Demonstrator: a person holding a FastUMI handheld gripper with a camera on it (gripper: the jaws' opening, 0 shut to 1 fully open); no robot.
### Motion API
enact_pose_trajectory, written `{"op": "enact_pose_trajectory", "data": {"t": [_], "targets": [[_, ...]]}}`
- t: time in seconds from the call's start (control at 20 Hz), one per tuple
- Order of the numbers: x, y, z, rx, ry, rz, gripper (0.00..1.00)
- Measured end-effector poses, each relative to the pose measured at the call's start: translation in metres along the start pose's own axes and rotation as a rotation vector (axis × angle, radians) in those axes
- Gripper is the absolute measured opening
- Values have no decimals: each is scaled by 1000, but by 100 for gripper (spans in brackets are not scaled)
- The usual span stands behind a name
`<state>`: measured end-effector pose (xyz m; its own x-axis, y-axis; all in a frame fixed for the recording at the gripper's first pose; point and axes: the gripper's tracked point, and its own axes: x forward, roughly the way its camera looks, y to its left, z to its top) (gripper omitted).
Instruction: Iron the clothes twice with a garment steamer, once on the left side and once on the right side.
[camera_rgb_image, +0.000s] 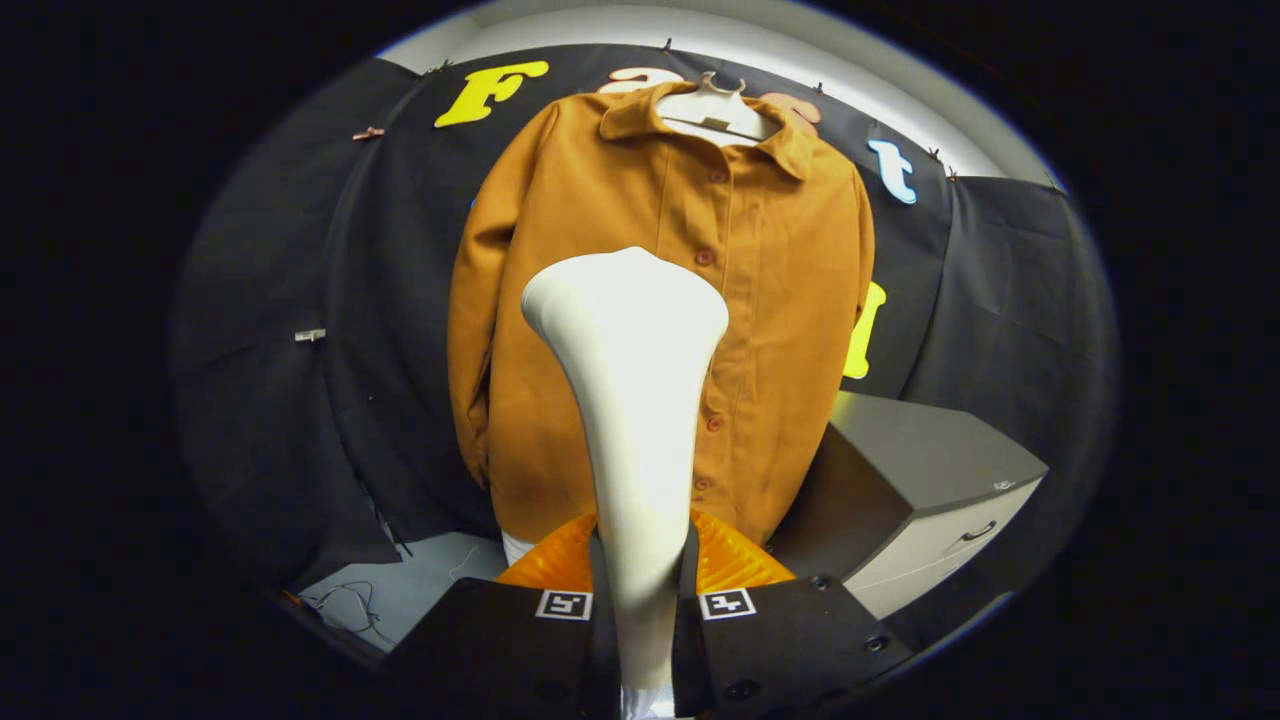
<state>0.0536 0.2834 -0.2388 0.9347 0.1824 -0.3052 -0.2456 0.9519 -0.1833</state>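
One jacket (600, 230) hangs buttoned on one hanger (716, 112) against booth wall, front exposed for steaming. One garment steamer (632, 400) clamped by handle in gripper (640, 590), both fingers pressing, head raised before jacket's left-centre, contact undeterminable. One cabinet (930, 490) stands just right of jacket.

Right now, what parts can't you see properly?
- Middle of the brown shirt, gripper view: the white steamer, clamped in the jaws, stands in front of it.
- The steamer's face: turned toward the shirt, so touching or apart is unclear.
- The steamer's lower handle: hidden between the gripper halves.
- The grey cabinet: its drawer handle is too small.
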Motion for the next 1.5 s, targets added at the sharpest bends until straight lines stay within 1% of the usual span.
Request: {"op": "enact_pose_trajectory", "data": {"t": [0.55, 0.8, 1.15, 1.5], "targets": [[-38, -78, 115, 62, -132, -96, 24], [-47, -113, 153, 98, -179, -136, 24], [-52, -134, 163, 117, -198, -150, 24], [-62, -135, 160, 127, -194, -131, 24]]}}
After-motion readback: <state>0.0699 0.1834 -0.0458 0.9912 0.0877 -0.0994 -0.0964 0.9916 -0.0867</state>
